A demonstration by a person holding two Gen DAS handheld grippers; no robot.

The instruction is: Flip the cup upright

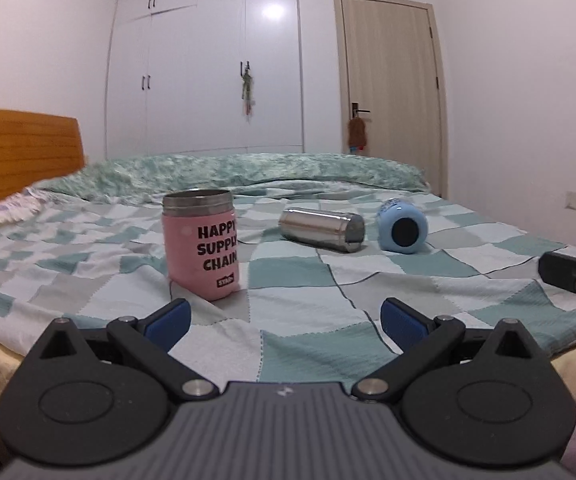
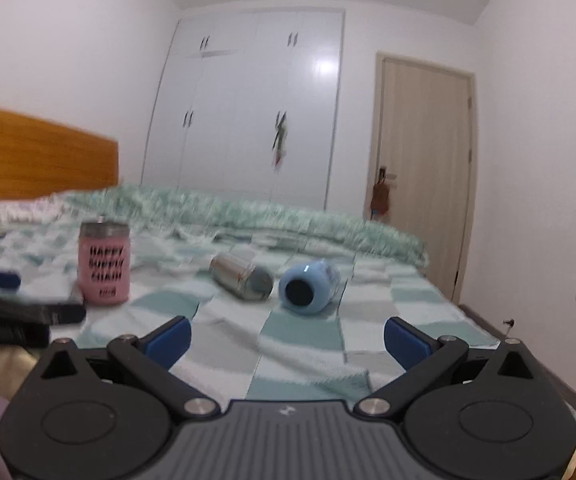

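— So, where are the cups now?

— Three of them are on the bed (image 1: 295,320), on the checkered green and white cover. At the left stands the pink cup (image 1: 202,244) (the one with "HAPPY SUPPLY CHAIN" printed), upright, its metal rim on top. To the right of it the steel cup (image 1: 321,229) lies on its side, and just beside that one, still more to the right, the blue cup (image 1: 403,226) lies on its side too, its dark round end turned toward the camera. The two lying cups are near each other, but I cannot tell if they touch.

— And the grippers?

— The left gripper (image 1: 286,318) is at the near edge of the bed, its blue fingers (image 1: 168,322) spread wide, holding nothing; the pink cup is just beyond its left finger. The right gripper (image 2: 286,338) is also spread wide and empty, facing the steel cup and the blue cup, well apart from both.

— Anything behind?

— A white wardrobe (image 1: 208,64) and a door (image 1: 391,92) at the far wall, a wooden headboard (image 1: 20,152) at the left.
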